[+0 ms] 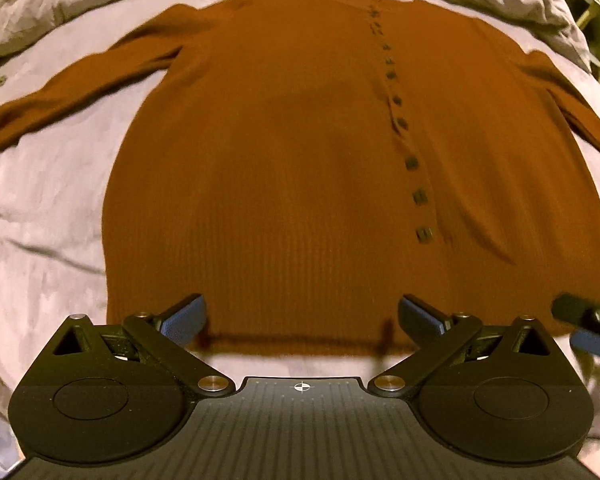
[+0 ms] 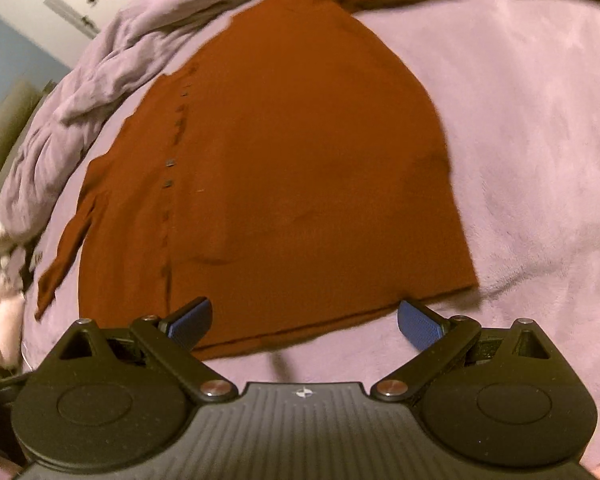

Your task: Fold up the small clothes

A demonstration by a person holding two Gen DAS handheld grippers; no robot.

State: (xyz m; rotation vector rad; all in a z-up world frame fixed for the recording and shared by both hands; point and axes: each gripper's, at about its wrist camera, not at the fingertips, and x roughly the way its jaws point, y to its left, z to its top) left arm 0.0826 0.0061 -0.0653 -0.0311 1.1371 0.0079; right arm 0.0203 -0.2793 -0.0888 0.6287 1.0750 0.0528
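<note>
Cardigan, rust-brown ribbed knit with buttons (image 1: pixel 300 152), lies flat on the bed's near edge for folding; left tool (image 1: pixel 302 318) and right tool (image 2: pixel 304 320) both wide open, empty.

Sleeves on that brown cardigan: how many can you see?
2. One sleeve stretches out to the left of the cardigan across the blanket; the other sleeve runs off to the right, its end cut off.
</note>
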